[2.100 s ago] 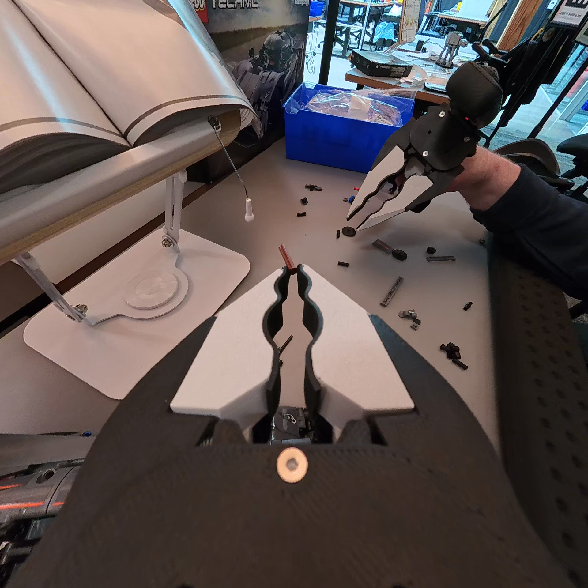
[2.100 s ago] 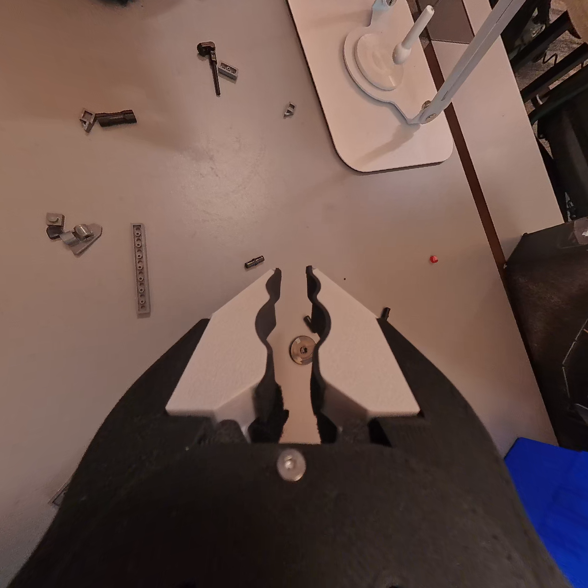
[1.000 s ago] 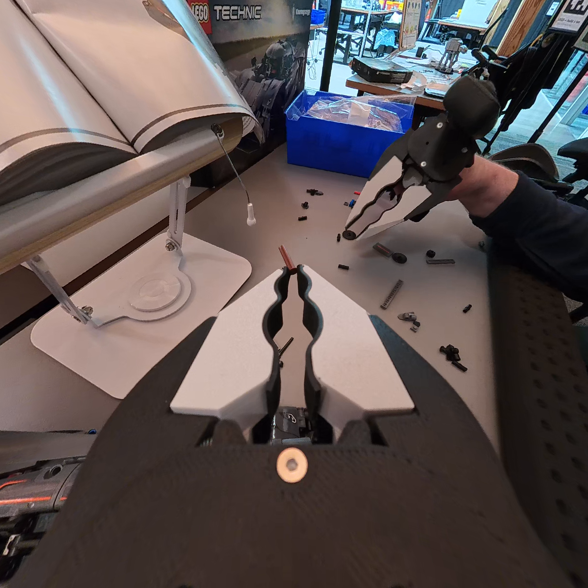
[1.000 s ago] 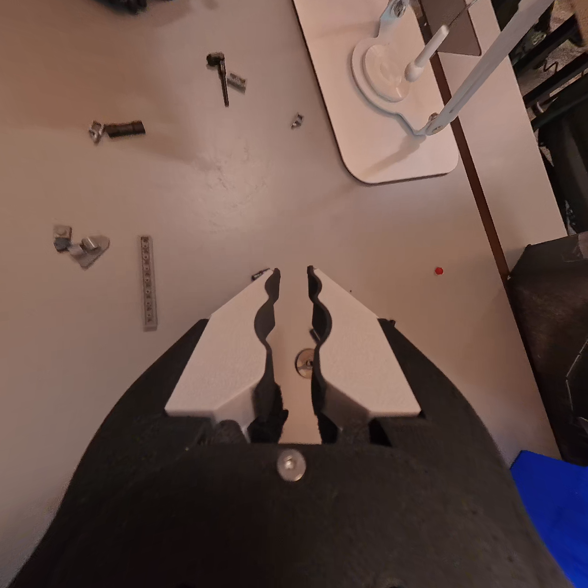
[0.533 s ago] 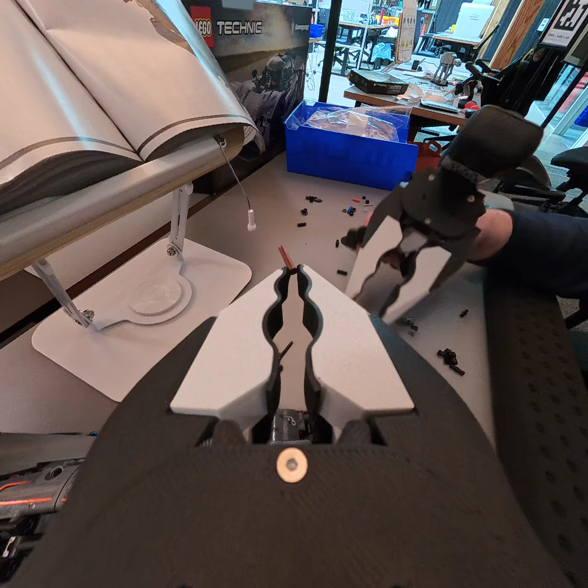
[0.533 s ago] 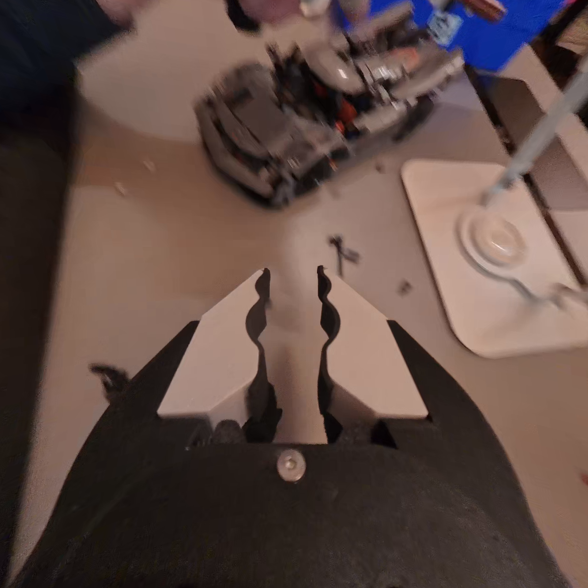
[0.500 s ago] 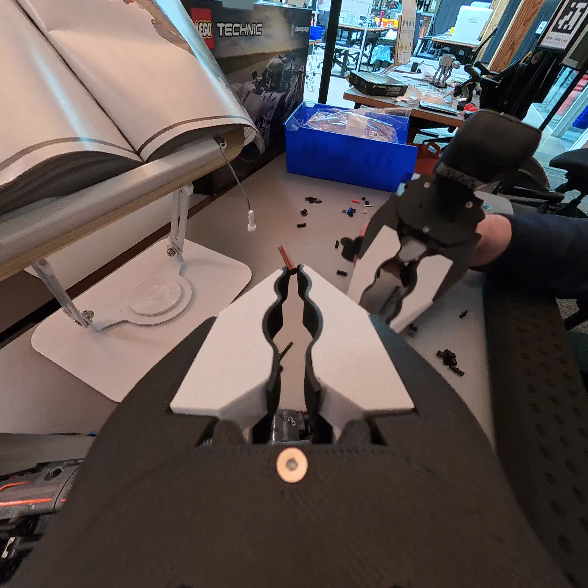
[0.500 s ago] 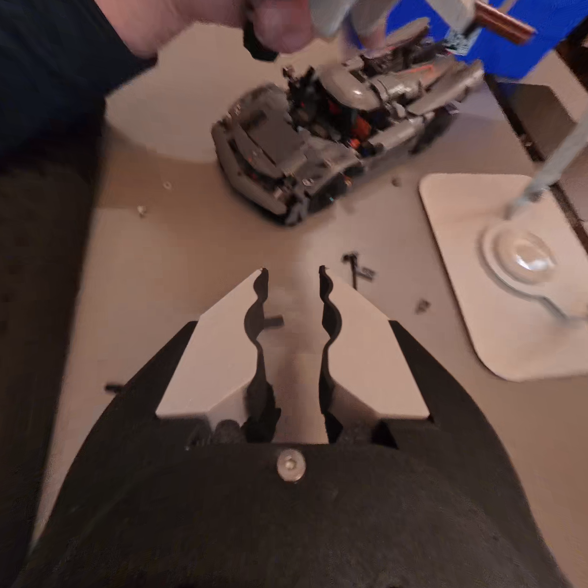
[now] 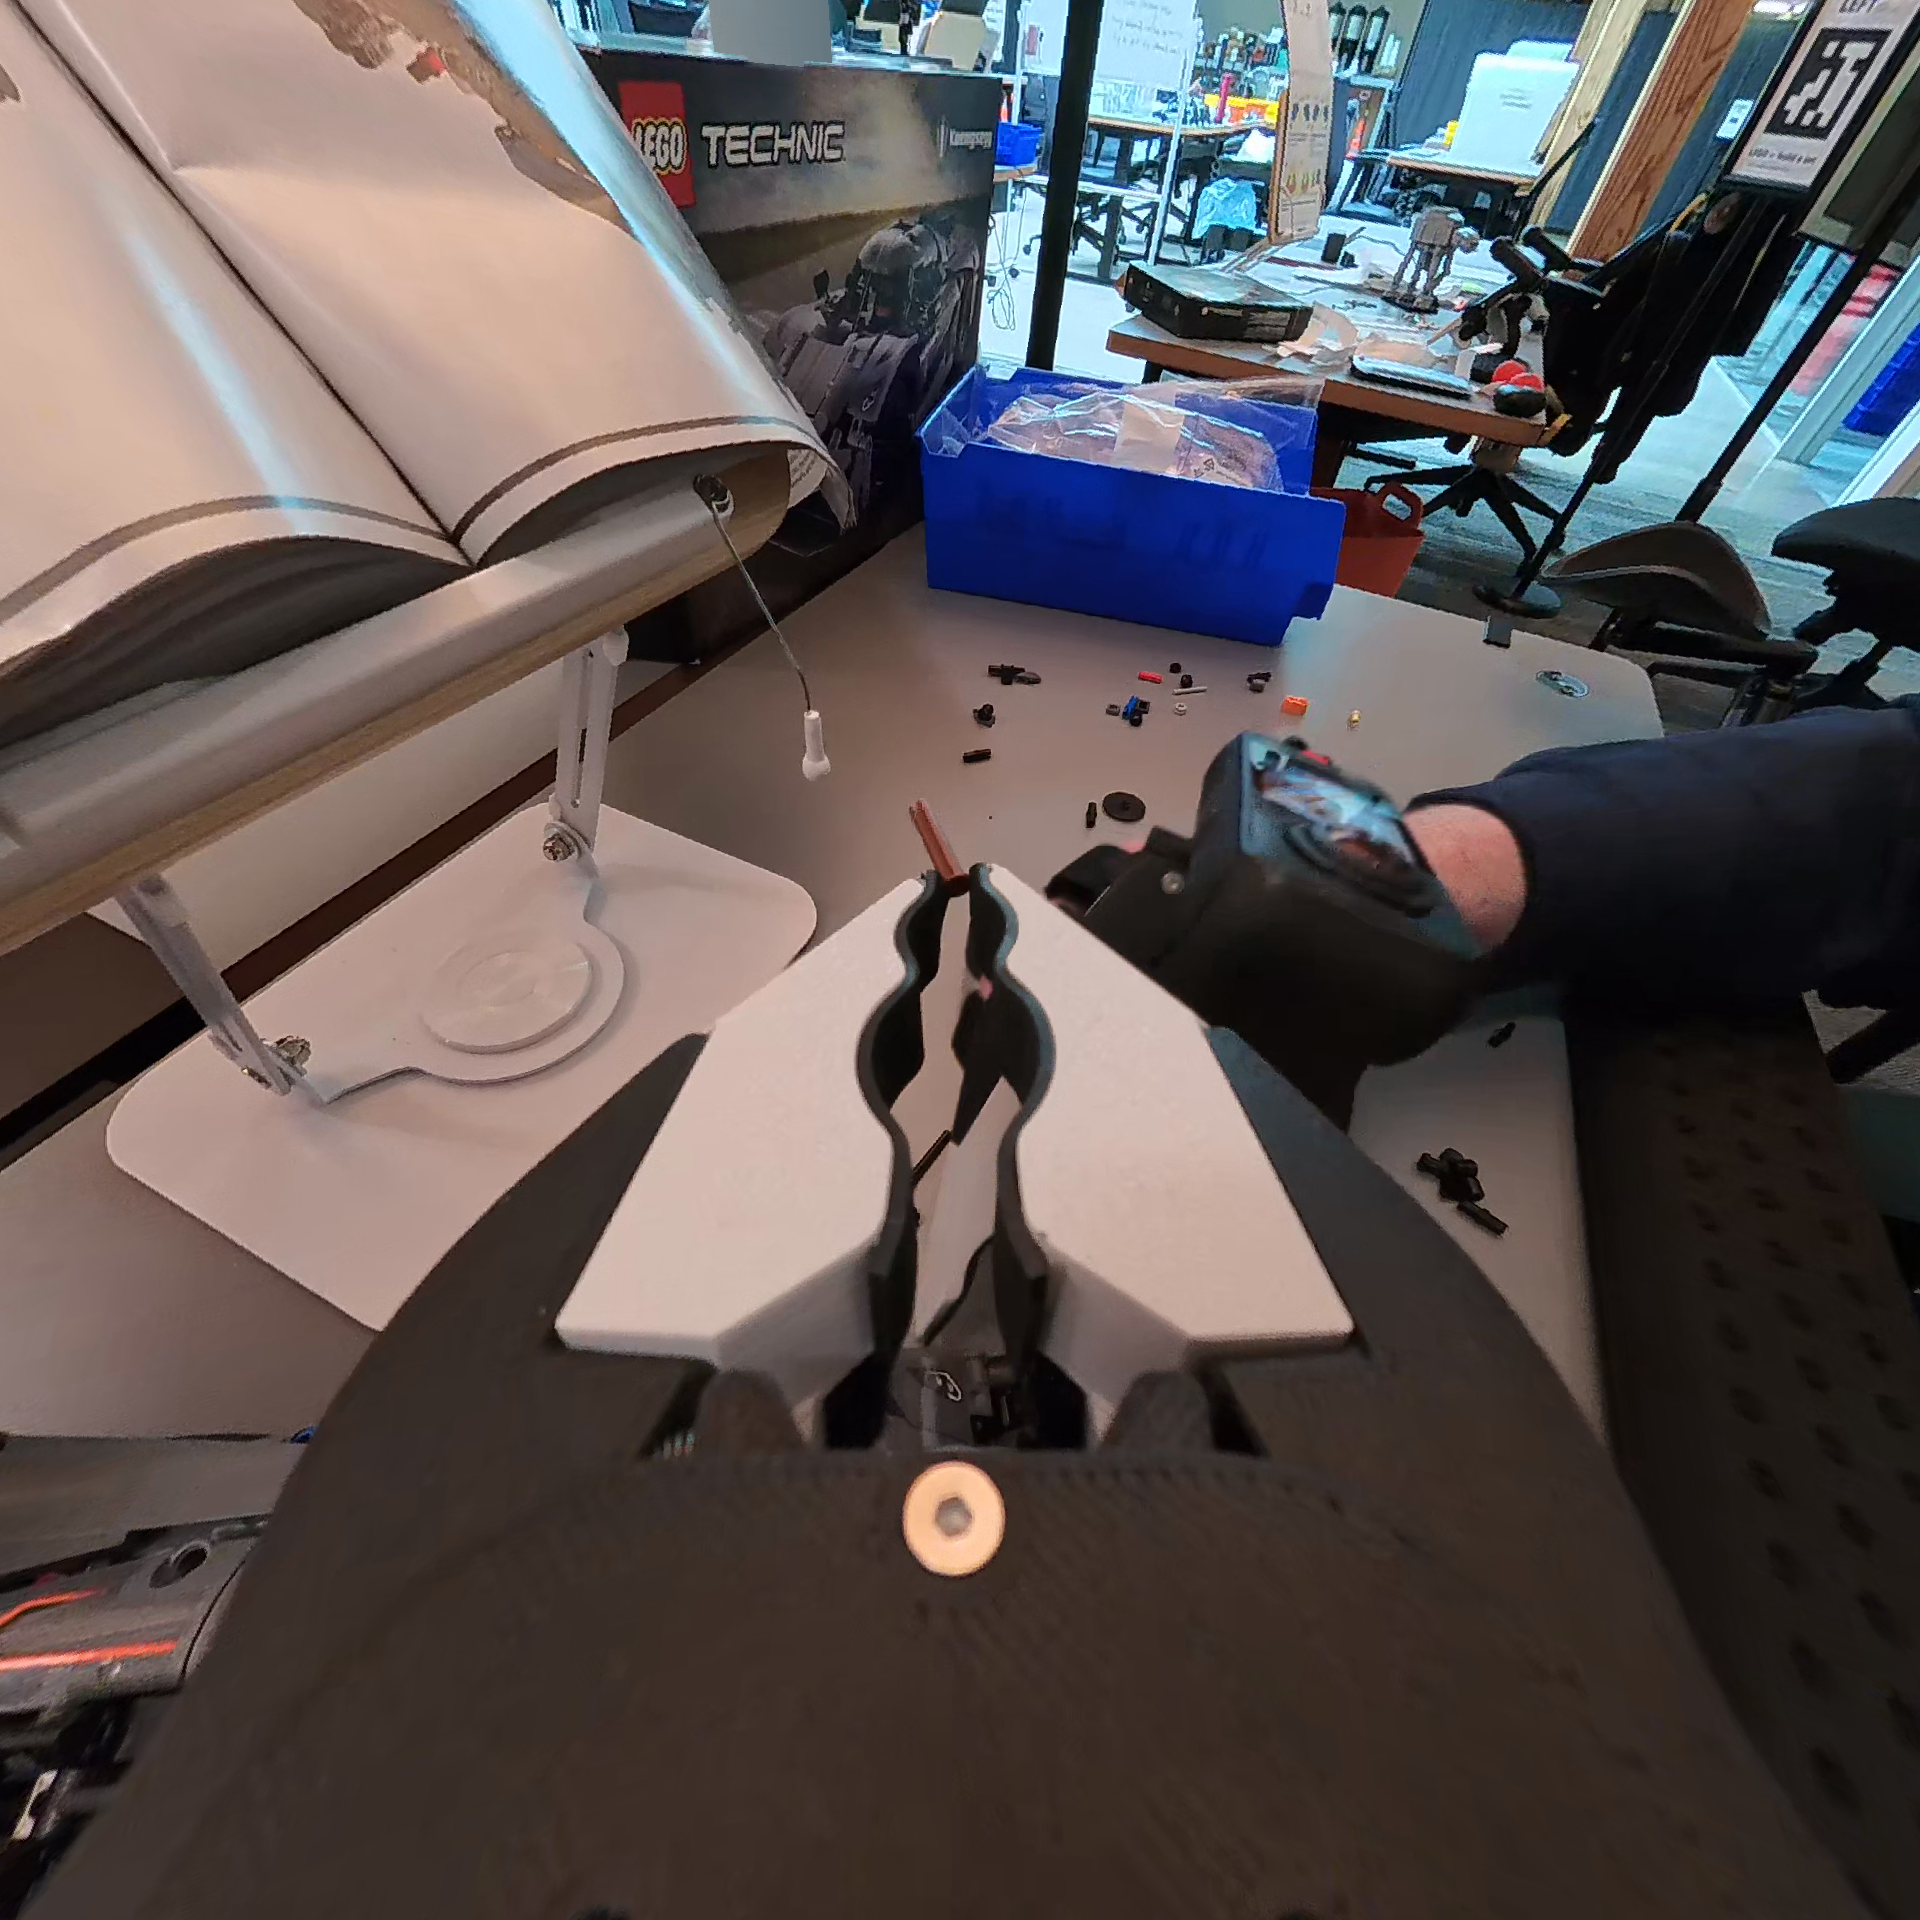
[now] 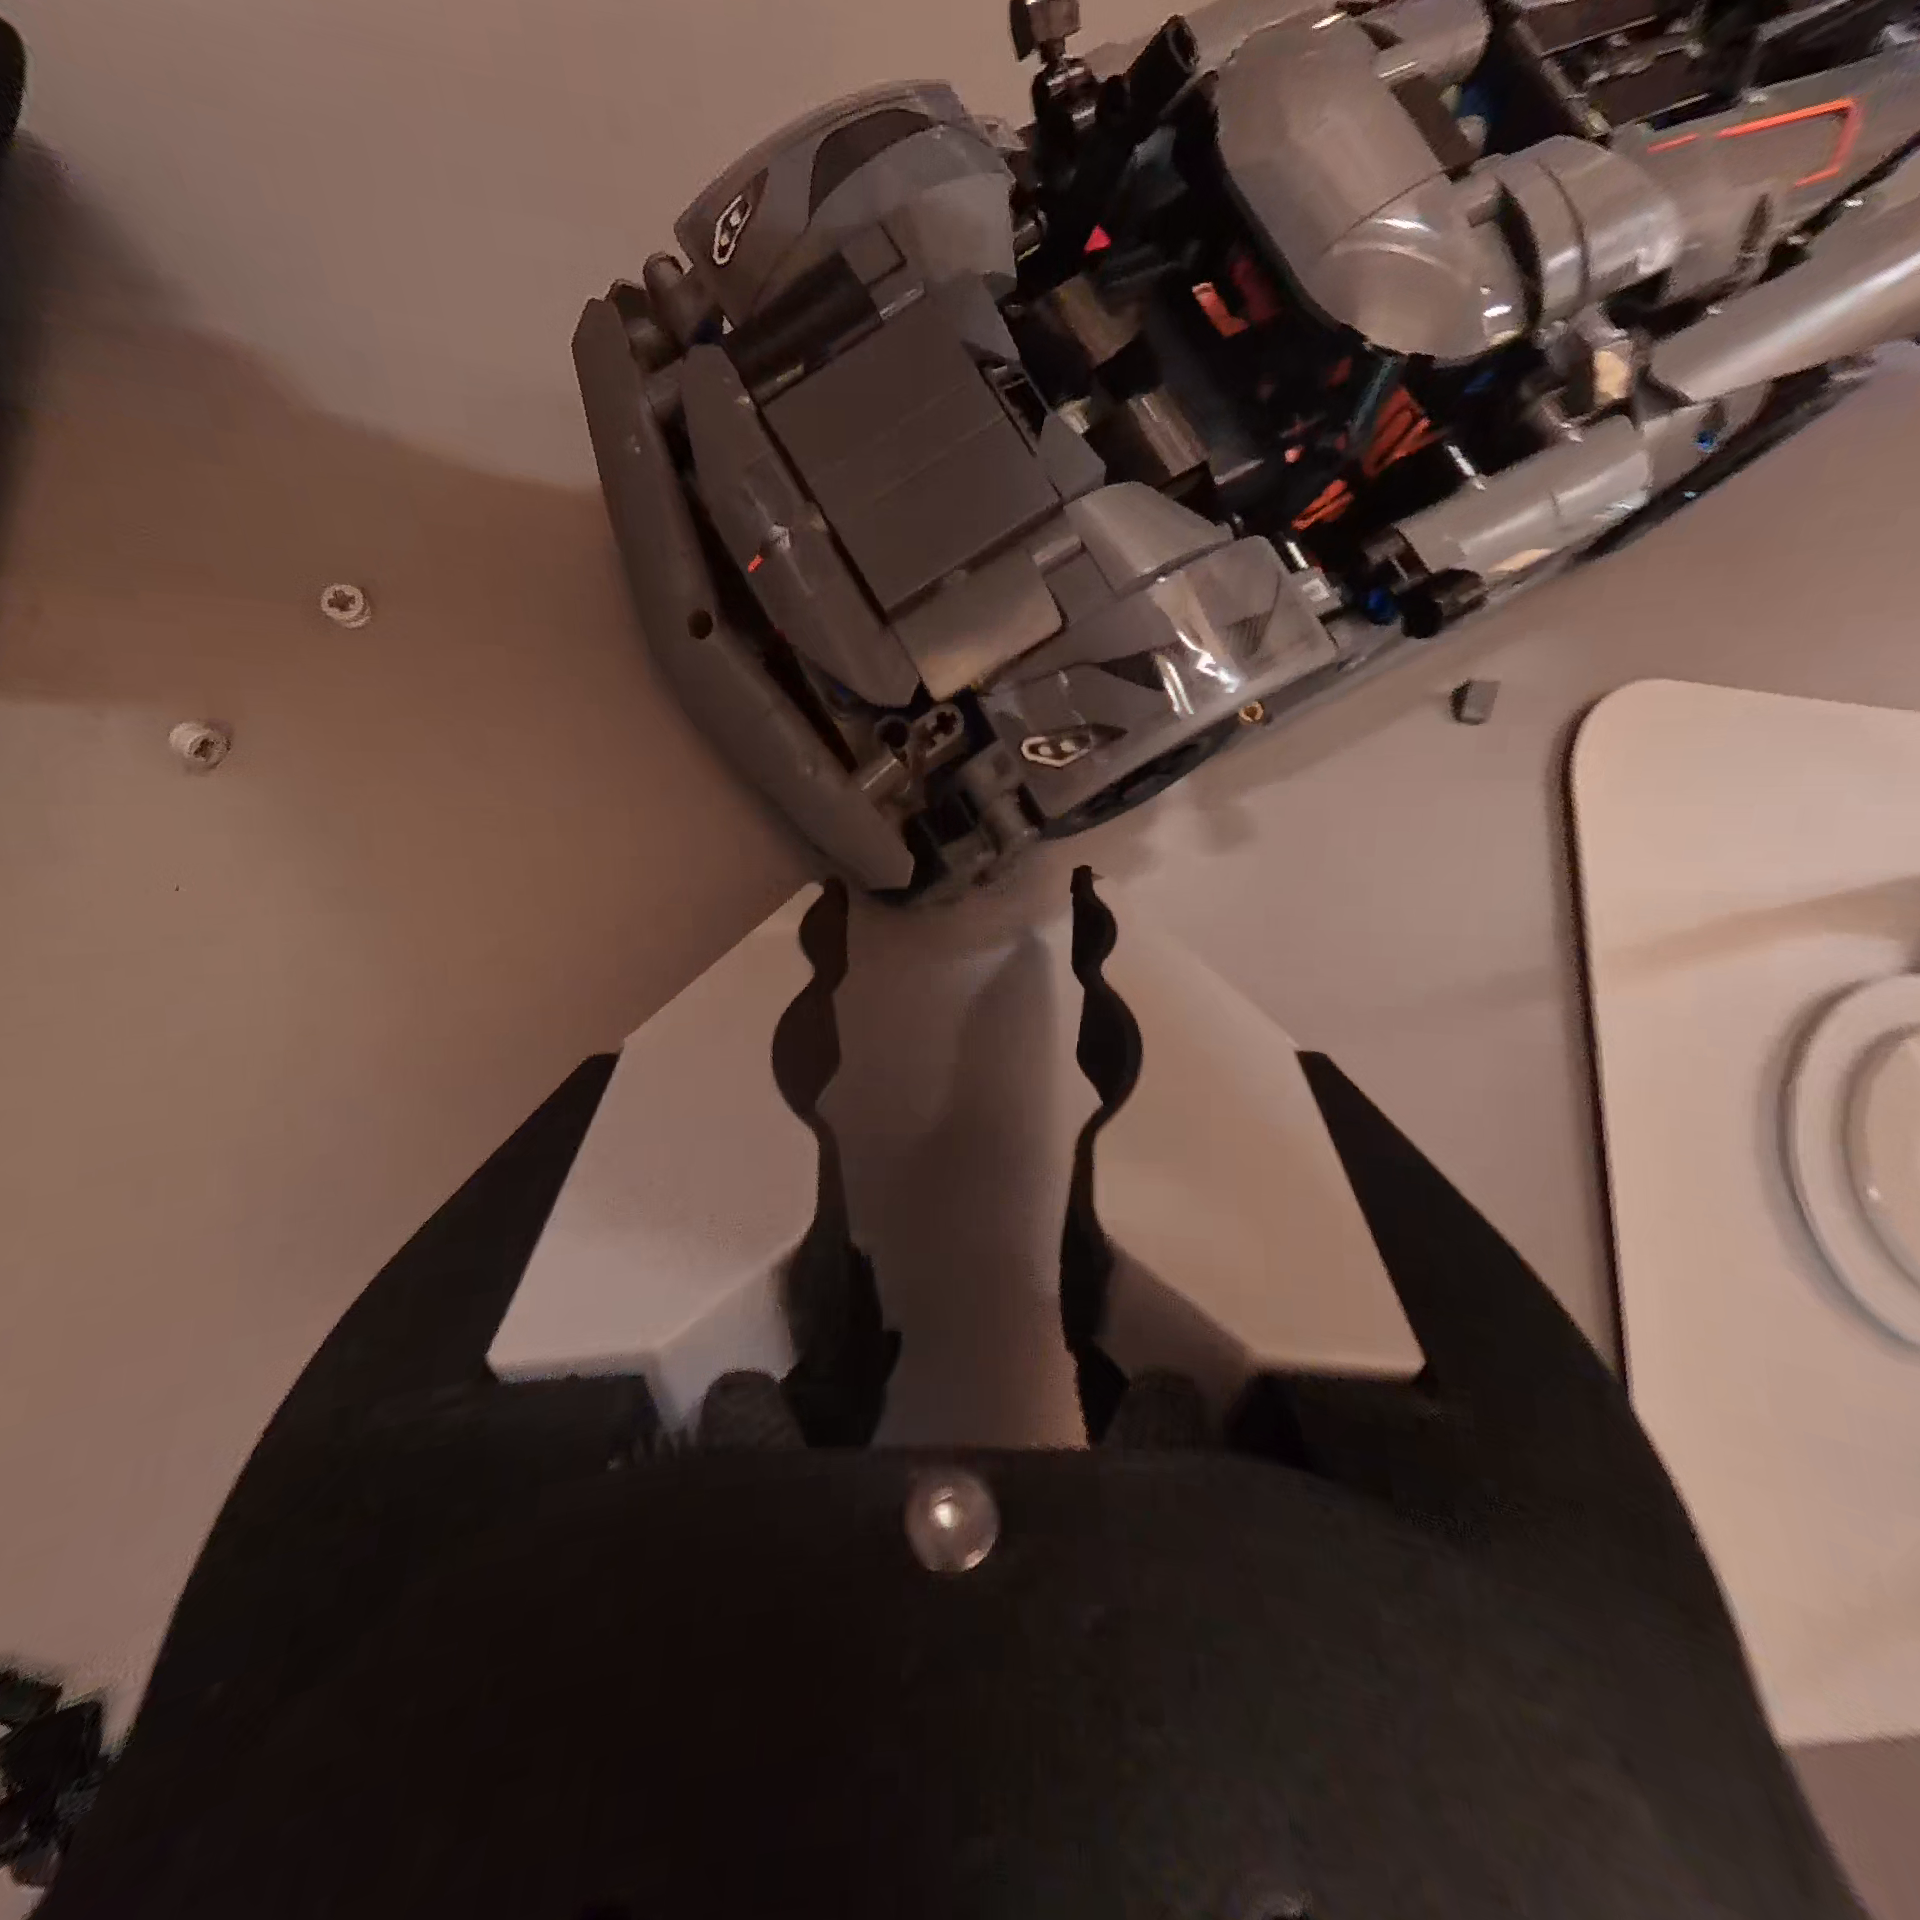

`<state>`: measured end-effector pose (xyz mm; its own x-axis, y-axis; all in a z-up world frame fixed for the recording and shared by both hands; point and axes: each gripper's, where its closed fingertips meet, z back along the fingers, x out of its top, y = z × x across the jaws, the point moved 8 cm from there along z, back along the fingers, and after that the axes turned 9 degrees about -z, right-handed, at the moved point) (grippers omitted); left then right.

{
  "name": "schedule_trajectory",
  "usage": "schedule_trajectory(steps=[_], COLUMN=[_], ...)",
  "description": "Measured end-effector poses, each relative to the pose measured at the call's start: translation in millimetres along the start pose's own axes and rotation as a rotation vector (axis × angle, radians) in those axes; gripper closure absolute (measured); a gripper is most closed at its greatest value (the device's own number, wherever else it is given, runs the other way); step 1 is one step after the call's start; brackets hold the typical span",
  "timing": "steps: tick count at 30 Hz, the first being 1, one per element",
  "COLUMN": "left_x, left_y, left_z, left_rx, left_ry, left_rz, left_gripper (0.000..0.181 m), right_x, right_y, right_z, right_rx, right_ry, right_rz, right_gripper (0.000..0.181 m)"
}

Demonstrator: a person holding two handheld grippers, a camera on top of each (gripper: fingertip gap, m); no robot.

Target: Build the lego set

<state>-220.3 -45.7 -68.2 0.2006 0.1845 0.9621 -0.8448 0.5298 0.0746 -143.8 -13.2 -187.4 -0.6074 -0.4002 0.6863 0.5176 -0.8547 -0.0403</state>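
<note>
A part-built grey plastic brick car model with black and orange inner parts (image 10: 1039, 436) lies on a pale grey desk (image 10: 364, 935), its blunt nose end just ahead of the right gripper (image 10: 954, 883). That gripper's white fingers (image 10: 686, 1122) stand apart with nothing between them, the left tip almost touching the model's nose.

The left gripper (image 9: 951, 883) has its fingers together, clamped on a thin reddish-brown plastic axle rod (image 9: 928, 831) that sticks up past the tips. To its left a white metal book stand (image 9: 436, 1039) holds an open instruction booklet (image 9: 312, 343). Small loose black and coloured pieces (image 9: 1132, 707) are scattered farther off, in front of a blue plastic bin (image 9: 1122, 551).

The model looks rigid but made of many clipped parts, so panels could pop off under a hard squeeze. The solid front bumper or a side beam seems the safest place to hold. The rod is light, stiff and smooth, so it may twist in the grip.
</note>
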Motion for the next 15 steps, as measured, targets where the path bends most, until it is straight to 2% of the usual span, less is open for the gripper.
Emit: schedule_trajectory(steps=[5,15], left_x=[1.2,1.5], left_y=[0.6,-0.3], left_z=[2.5,1.9], left_rx=[0.003,0.003], left_ry=[-0.01,-0.007], left_rz=[0.001,-0.004], left_gripper=[0.179,0.179], right_x=[1.7,7.8], right_y=[1.9,6.1], right_z=[-9.2,-9.6], right_rx=[0.033,0.059], right_ry=[0.018,0.024], right_rz=[0.062,0.062], right_gripper=[0.141,0.143])
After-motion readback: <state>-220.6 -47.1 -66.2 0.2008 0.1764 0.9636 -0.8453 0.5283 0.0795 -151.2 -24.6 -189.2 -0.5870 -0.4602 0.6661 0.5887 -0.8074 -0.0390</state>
